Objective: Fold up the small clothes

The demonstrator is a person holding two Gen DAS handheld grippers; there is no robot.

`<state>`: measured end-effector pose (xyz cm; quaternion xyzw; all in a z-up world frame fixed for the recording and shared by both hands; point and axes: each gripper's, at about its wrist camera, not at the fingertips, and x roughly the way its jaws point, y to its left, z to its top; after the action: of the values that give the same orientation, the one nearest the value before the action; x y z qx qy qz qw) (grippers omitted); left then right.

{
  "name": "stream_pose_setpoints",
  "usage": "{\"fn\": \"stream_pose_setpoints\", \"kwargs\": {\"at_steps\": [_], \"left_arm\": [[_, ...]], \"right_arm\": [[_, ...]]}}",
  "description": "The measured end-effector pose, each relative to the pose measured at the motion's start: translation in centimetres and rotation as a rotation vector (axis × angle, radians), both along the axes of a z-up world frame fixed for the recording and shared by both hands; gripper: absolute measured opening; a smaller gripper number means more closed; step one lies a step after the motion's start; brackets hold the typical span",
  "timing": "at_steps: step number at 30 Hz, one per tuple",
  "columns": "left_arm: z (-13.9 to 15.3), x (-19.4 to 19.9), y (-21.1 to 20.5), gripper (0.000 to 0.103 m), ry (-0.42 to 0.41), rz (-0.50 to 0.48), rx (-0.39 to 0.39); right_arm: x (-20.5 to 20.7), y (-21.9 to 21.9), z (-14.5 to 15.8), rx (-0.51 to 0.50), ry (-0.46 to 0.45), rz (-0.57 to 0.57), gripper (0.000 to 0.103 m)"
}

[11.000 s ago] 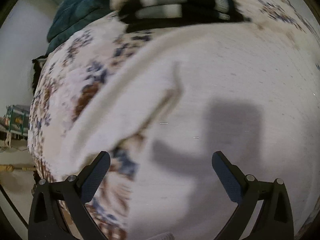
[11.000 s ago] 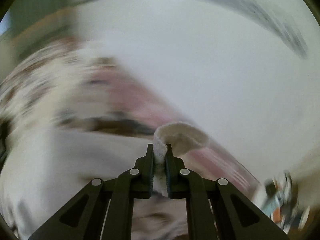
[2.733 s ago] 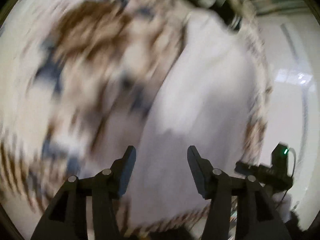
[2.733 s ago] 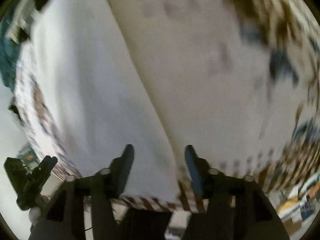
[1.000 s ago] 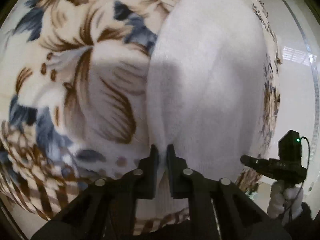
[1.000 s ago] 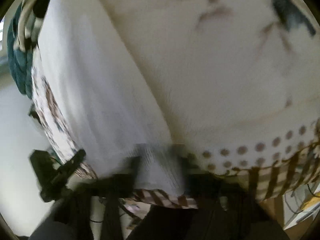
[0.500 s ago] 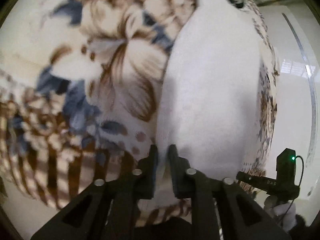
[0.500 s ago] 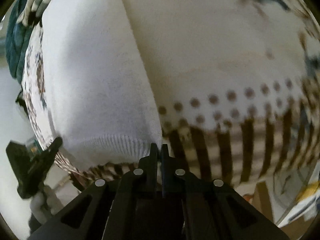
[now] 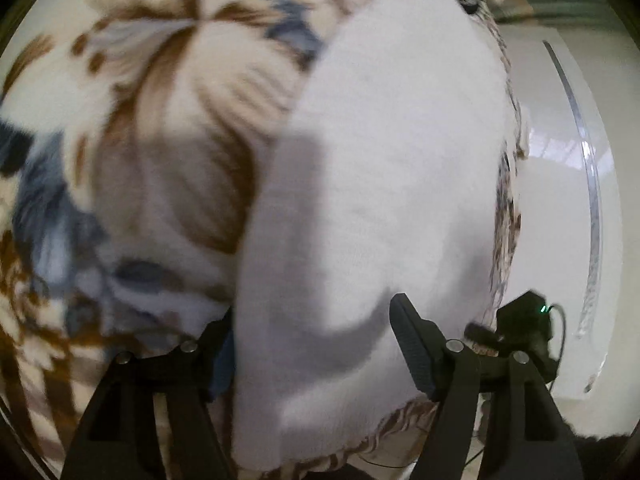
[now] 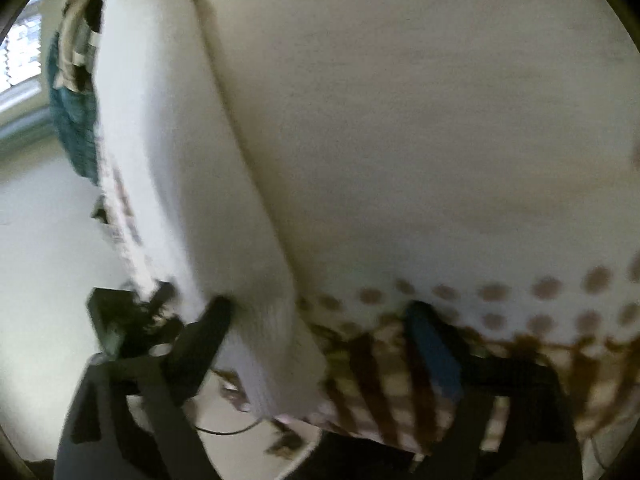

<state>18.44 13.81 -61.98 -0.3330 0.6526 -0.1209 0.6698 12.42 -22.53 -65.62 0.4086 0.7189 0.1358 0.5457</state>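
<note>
A white knitted garment lies flat on a floral blanket. My left gripper is open and its fingers straddle the garment's near edge. In the right wrist view the same garment runs along the left side with its ribbed hem near the bed's edge. My right gripper is open over that hem and the dotted blanket border. The other gripper shows at the far right in the left wrist view.
A dark teal cloth and a striped folded garment lie at the far end of the bed. Pale floor lies beyond the bed's edge. A white wall stands at the right.
Both grippers were shut on the garment's hem half a second ago and are now open. The garment lies released on the blanket.
</note>
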Motion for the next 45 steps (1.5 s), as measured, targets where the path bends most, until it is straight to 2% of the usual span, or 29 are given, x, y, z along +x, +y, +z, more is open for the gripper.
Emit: {"fn": "stream_pose_setpoints", "kwargs": {"at_steps": [1,2,3,4,6,7,10,13,15,19,23,28,30,31,32,33,34,35,37,39,42,45], "left_arm": [[0.3,-0.2,-0.5,0.030,0.001,-0.026,0.014],[0.3,-0.3,-0.8,0.019,0.003,-0.035,0.010],[0.6,-0.5,-0.8,0.018,-0.001,-0.026,0.003],[0.7,-0.5,-0.5,0.017,-0.003,-0.018,0.002],[1.0,-0.7,0.0,0.014,-0.001,0.002,-0.004],[1.1,-0.9,0.3,0.014,0.001,0.015,-0.011],[2.3,-1.4,1.3,0.012,0.004,0.044,-0.037],[4.5,-1.3,2.0,0.011,0.009,0.065,-0.063],[6.1,-0.7,2.2,0.011,0.002,0.070,-0.066],[9.5,2.8,2.6,0.011,-0.047,0.132,-0.128],[11.1,8.9,4.0,0.011,-0.109,0.222,-0.208],[10.3,19.6,3.5,0.013,-0.151,0.315,-0.254],[9.7,23.3,4.2,0.023,-0.171,0.353,-0.296],[9.4,25.1,4.6,0.027,-0.188,0.366,-0.321],[9.5,26.6,5.2,0.039,-0.210,0.375,-0.341],[9.7,27.4,5.6,0.055,-0.228,0.387,-0.337],[10.0,27.9,6.1,0.057,-0.252,0.404,-0.327],[10.3,28.3,6.7,0.057,-0.281,0.410,-0.328],[10.7,28.5,7.1,0.061,-0.296,0.371,-0.255],[10.5,28.6,6.4,0.061,-0.300,0.281,-0.152],[9.6,29.7,3.0,0.061,-0.303,0.054,0.026],[8.2,30.8,-0.4,0.058,-0.295,-0.112,0.152]], "right_arm": [[0.1,0.6,-0.1,0.028,-0.008,-0.006,0.095],[0.2,1.9,-0.5,0.043,-0.014,-0.008,0.094],[0.1,2.5,-0.5,0.060,-0.021,-0.011,0.093],[0.0,2.2,-0.4,0.066,-0.020,-0.009,0.088],[-0.2,2.4,-0.7,0.037,-0.003,0.018,0.044],[-0.5,2.5,-0.9,0.030,0.011,0.022,0.016],[-1.1,2.4,-0.2,0.043,-0.004,-0.017,0.011],[-0.9,2.7,1.7,0.073,-0.038,-0.034,0.011],[-0.1,2.5,4.0,0.101,-0.079,-0.036,0.010],[3.7,2.9,8.3,0.139,-0.177,-0.035,0.010],[10.3,3.1,11.1,0.183,-0.252,-0.095,0.010],[22.1,3.1,12.2,0.151,-0.327,-0.189,0.010],[27.2,3.1,11.8,0.147,-0.337,-0.238,0.011],[29.8,3.2,11.6,0.133,-0.344,-0.262,0.015],[31.9,3.2,11.4,0.107,-0.346,-0.281,0.019],[34.0,3.3,11.1,0.095,-0.352,-0.298,0.022],[35.0,2.7,11.0,0.090,-0.356,-0.305,0.034],[35.0,1.7,11.1,0.085,-0.367,-0.306,0.050],[35.2,1.0,11.6,0.049,-0.389,-0.291,0.064],[34.6,1.1,11.6,-0.031,-0.389,-0.247,0.064],[34.2,1.2,11.1,-0.152,-0.380,-0.187,0.065],[33.3,0.9,9.6,-0.224,-0.360,-0.147,0.065]]}}
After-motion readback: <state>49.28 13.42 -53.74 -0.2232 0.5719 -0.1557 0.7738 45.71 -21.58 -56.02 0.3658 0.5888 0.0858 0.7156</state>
